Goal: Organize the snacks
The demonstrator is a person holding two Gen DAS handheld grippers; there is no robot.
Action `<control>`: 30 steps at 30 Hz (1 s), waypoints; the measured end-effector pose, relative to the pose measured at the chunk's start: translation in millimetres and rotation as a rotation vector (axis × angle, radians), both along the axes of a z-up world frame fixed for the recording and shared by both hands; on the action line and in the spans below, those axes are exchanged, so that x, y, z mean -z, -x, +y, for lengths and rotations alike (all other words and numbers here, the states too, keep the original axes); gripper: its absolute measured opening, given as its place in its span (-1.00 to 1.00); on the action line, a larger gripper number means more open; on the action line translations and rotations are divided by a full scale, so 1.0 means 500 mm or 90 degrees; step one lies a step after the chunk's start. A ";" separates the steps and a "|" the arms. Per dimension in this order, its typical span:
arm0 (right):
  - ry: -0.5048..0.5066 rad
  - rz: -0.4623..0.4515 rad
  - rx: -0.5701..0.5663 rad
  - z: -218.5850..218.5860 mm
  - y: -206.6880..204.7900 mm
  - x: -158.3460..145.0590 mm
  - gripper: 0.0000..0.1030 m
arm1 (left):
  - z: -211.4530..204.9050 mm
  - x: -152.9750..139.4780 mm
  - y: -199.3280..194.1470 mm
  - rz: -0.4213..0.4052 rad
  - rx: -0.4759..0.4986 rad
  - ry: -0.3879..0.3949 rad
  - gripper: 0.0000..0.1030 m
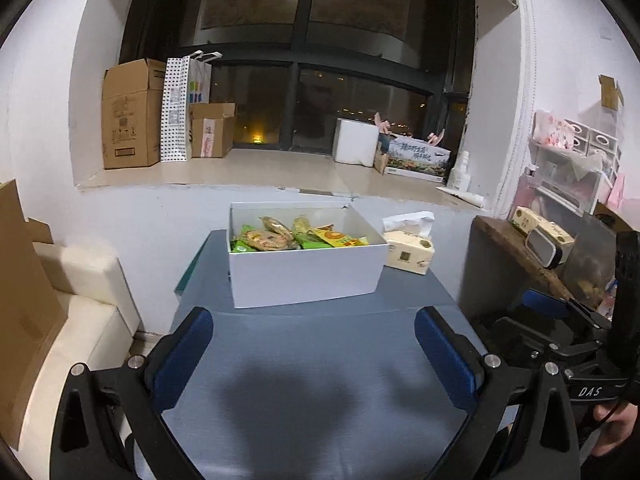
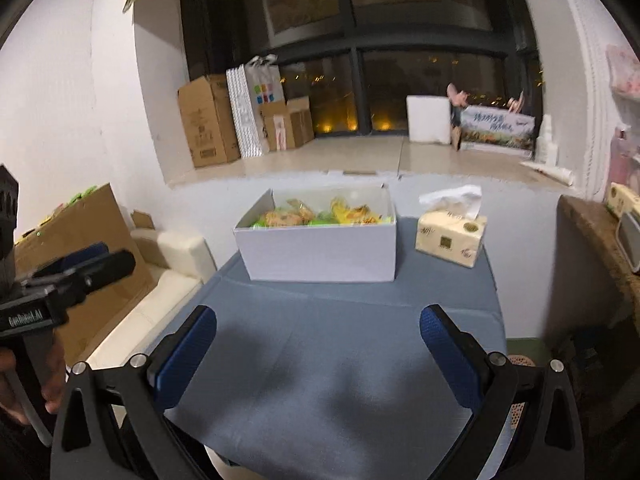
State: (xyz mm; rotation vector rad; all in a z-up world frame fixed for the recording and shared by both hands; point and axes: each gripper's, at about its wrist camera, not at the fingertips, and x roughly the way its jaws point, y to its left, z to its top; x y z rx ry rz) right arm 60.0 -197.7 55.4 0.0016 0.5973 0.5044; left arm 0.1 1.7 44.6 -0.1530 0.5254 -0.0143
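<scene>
A white box (image 1: 304,276) stands at the far end of the blue-grey table (image 1: 312,380) and holds several snack packets (image 1: 288,236) in green, yellow and brown wrappers. The box (image 2: 320,254) and its snacks (image 2: 320,214) also show in the right wrist view. My left gripper (image 1: 314,350) is open and empty, held over the near part of the table, well short of the box. My right gripper (image 2: 318,348) is open and empty, also short of the box. Each gripper shows at the other view's edge.
A tissue pack (image 1: 408,250) sits right of the box, also in the right wrist view (image 2: 450,238). A cream sofa (image 1: 80,320) and cardboard (image 2: 88,248) stand left of the table. A wooden shelf (image 1: 520,252) with items is at right. Boxes line the window ledge (image 1: 132,116).
</scene>
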 end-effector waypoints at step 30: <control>0.009 0.033 0.002 0.002 -0.014 0.024 1.00 | -0.017 0.014 -0.022 0.018 0.017 -0.011 1.00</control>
